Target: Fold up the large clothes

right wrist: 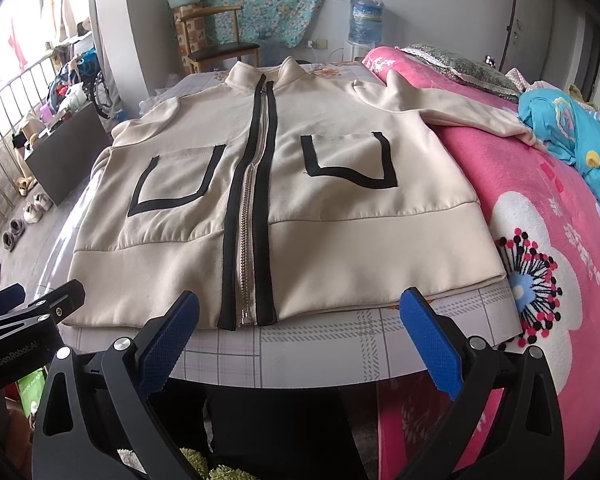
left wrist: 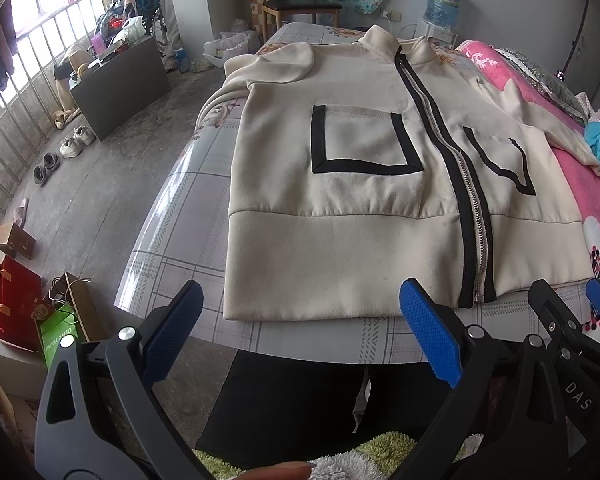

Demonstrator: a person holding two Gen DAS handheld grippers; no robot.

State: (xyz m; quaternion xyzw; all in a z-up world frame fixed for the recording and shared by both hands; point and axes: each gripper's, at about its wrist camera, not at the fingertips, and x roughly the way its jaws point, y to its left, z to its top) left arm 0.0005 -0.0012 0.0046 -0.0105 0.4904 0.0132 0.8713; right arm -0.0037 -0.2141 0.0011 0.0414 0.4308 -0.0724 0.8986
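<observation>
A cream zip-up jacket [left wrist: 340, 152] with black pocket trim and a black-edged zipper lies flat, front up, on the checked table cover [left wrist: 188, 216]; the right wrist view shows the same jacket [right wrist: 320, 208]. One sleeve is folded in at the far left shoulder, the other runs out onto the pink blanket [right wrist: 540, 208]. My left gripper [left wrist: 300, 320] is open, just short of the hem, nothing between its blue pads. My right gripper [right wrist: 300, 320] is open too, near the hem by the zipper's lower end. Each gripper shows at the edge of the other's view.
The pink floral blanket [left wrist: 580, 184] borders the jacket on the right, with blue clothes [right wrist: 572, 128] piled on it. A wooden chair [right wrist: 216, 44] and water jug [right wrist: 366, 20] stand behind. Left are floor, shoes [left wrist: 72, 146], a dark cabinet [left wrist: 120, 88] and paper bags [left wrist: 56, 328].
</observation>
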